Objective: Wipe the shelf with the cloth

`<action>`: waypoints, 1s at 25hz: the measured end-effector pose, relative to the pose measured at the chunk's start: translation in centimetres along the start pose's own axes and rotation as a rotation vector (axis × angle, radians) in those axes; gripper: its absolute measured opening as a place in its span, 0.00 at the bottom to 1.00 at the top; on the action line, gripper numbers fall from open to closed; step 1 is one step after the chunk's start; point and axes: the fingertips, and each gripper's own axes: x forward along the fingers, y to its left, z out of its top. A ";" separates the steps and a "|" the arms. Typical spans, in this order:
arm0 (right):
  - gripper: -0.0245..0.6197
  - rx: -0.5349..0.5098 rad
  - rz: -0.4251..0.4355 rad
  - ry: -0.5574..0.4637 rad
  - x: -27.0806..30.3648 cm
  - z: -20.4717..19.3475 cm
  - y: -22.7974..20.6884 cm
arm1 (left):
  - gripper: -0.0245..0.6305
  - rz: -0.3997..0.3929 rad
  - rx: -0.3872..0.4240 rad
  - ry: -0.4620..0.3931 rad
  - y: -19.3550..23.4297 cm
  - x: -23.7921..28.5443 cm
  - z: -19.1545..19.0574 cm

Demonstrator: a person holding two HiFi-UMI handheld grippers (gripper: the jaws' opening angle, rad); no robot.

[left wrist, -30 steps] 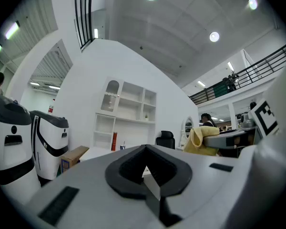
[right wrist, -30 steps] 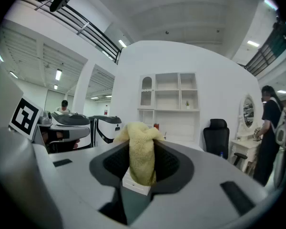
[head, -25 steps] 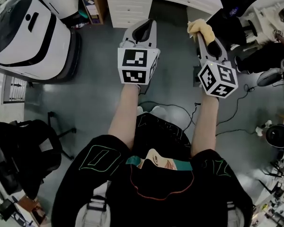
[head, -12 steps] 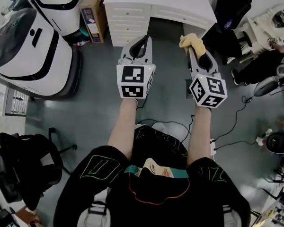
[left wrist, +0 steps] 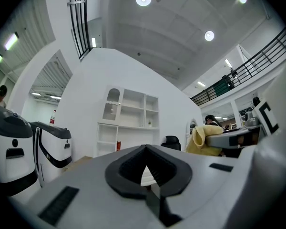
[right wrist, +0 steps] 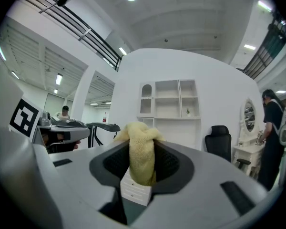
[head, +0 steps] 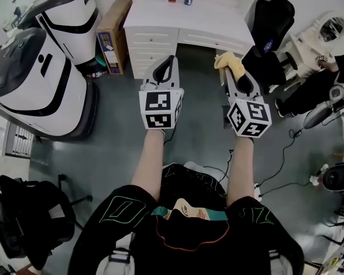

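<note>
A yellow terry cloth (right wrist: 142, 151), bunched into folds, is held pinched between the jaws of the right gripper (head: 228, 72), its top bulging above them. A white shelf unit (right wrist: 168, 104) with open compartments is seen upright against the wall at 12 o'clock, well apart from the cloth.

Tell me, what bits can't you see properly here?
Shelf: head view's top edge cuts it off; only the desk shows.
Things on the shelf: too small in both gripper views.
Desk drawers: right gripper view, mostly hidden behind the cloth in the right gripper.
</note>
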 end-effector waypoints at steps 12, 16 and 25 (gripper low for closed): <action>0.23 0.019 0.028 0.001 2.6 -0.6 -0.9 | 0.04 -0.001 -0.022 -0.045 1.4 3.0 0.5; 0.23 0.049 0.030 0.020 4.9 -2.8 -2.5 | 0.04 0.007 -0.037 -0.020 1.9 5.4 -1.8; 0.23 0.146 0.124 0.100 17.2 -8.0 -2.7 | 0.04 0.099 -0.056 0.084 8.2 12.9 -6.8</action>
